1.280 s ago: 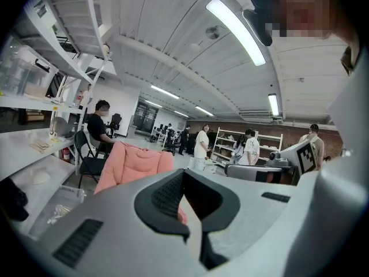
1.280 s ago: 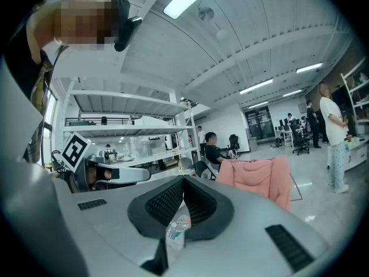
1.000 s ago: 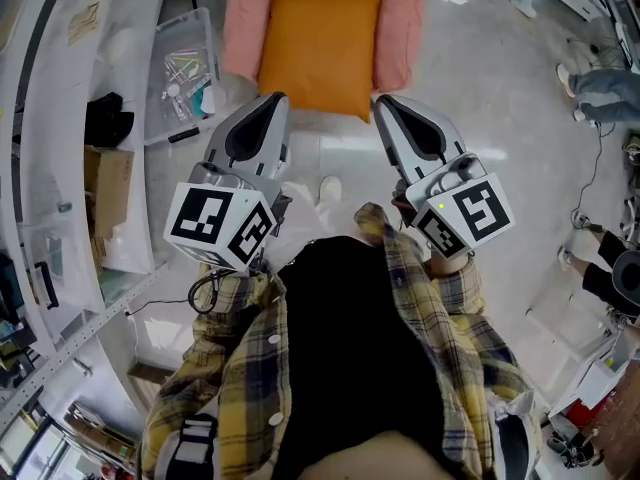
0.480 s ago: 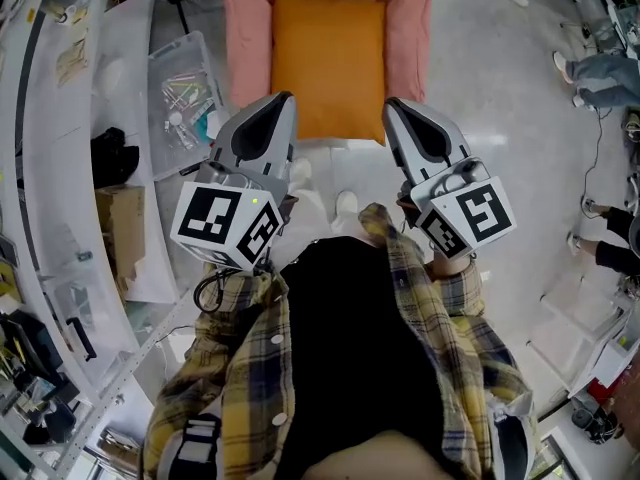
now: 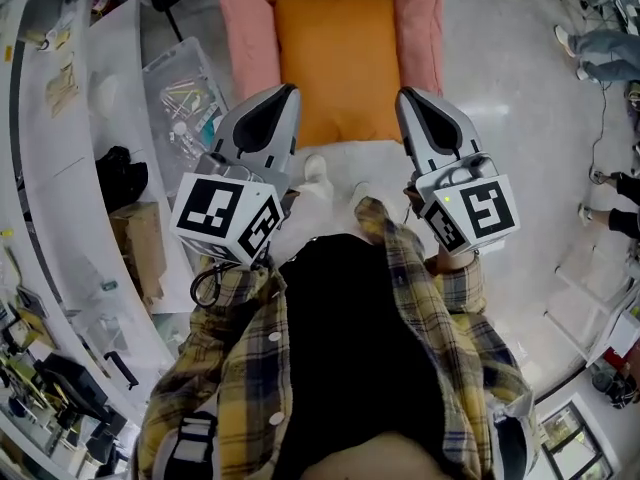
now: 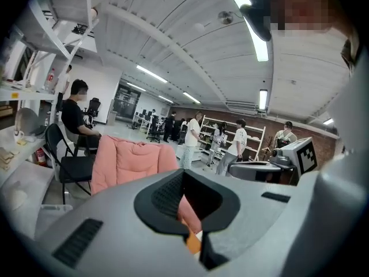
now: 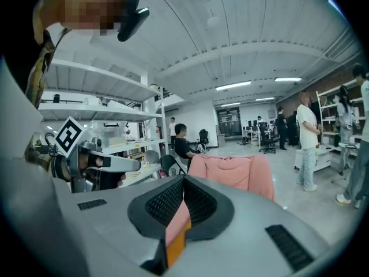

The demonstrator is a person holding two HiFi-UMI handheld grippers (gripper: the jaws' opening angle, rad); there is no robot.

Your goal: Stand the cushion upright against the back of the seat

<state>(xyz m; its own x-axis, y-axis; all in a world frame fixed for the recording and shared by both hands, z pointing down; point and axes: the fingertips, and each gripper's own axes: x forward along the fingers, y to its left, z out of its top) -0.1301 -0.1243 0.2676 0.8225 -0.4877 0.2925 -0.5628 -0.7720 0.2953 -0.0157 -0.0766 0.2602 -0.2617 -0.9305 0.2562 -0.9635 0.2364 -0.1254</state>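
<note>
Moved: cushion [image 5: 338,63] looks closer now, upper middle.
Cushion: one, orange, soft, square.
Seat [image 5: 248,28]: one, pink, puffy.
Left gripper [image 5: 284,96], right gripper [image 5: 410,100]: two, closed, empty.

The pink seat [image 5: 250,38], seemingly on pale floor [image 5: 500,88], bears a flat orange cushion [image 5: 338,63].

**Camera arrangement.** The scene is viewed steeply downward from above the person's head, with the left gripper [image 5: 283,96], the right gripper [image 5: 412,98] and the pink seat [image 5: 250,28] framed close below. From each gripper, a nearly level view is taken along its own fingers [image 6: 166,195] toward the seat's back. The seat is shared by all three views, and each gripper is caught in the other's view.
</note>
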